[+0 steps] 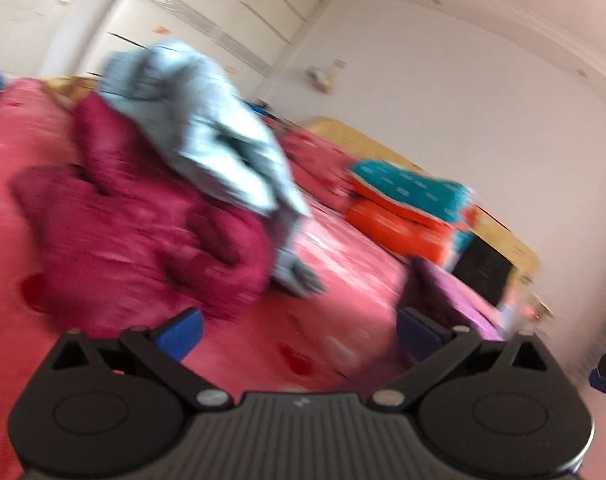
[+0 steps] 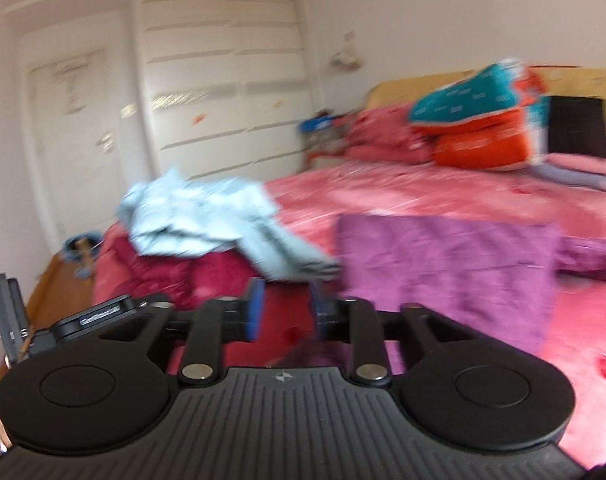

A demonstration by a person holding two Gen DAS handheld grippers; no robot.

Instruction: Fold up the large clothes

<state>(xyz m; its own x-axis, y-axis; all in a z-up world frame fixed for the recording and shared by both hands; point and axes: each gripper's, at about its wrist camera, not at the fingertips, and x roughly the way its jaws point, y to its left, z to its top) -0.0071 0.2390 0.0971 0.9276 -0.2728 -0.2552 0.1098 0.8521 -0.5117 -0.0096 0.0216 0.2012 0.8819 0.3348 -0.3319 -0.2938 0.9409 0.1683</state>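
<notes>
Plainly, purple garment [image 2: 447, 268] lies folded flat on pink bedspread [image 2: 443, 196]

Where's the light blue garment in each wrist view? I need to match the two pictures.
Left wrist: light blue garment upper left of centre, draped over the dark red garment.
Right wrist: light blue garment left of centre, on the same dark red garment.
Shared landmark: teal and orange pillows by the headboard.
</notes>
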